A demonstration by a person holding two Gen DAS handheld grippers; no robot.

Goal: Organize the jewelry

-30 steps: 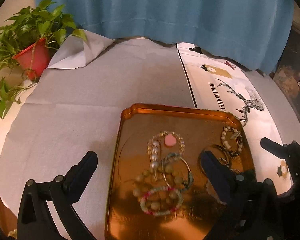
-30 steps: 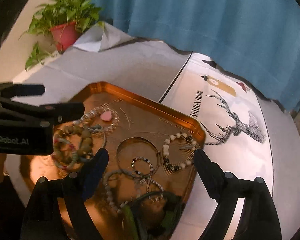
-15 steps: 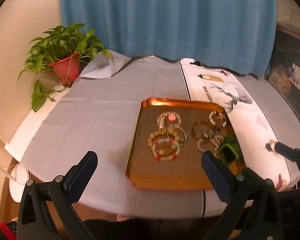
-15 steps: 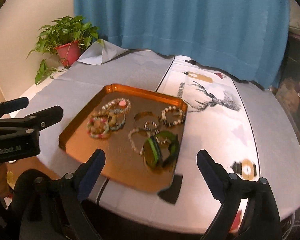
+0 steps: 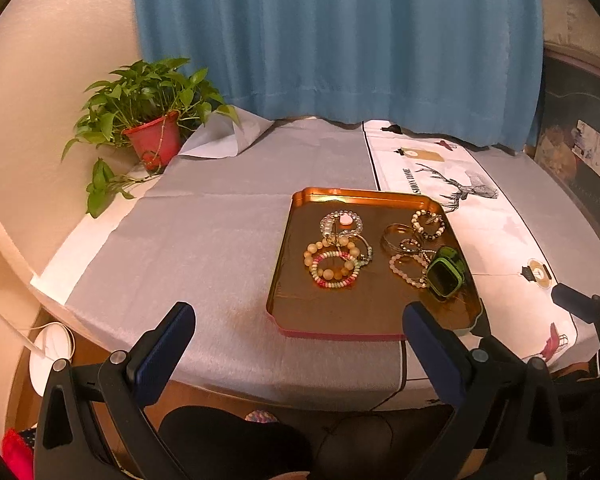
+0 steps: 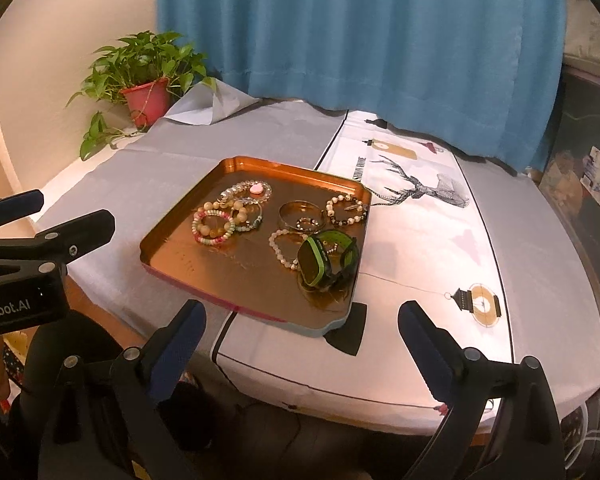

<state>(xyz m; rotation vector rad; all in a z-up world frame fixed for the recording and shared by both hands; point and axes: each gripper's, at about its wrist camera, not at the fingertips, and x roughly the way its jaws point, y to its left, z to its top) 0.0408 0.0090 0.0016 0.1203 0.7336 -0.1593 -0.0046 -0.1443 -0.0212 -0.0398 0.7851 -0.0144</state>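
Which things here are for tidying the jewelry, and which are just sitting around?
For the job:
- shiny copper metal tray
- beaded bracelets of cream, pink and green beads
- plain gold metal bangle
- green and black wristwatch

Just sitting around:
- leafy green plant in a red pot
- blue fabric curtain
- white deer-print table runner

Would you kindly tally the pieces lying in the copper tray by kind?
Beaded bracelets: 7
Gold bangle: 1
Green watch: 1
Total: 9, though the overlapping bracelets are hard to separate.
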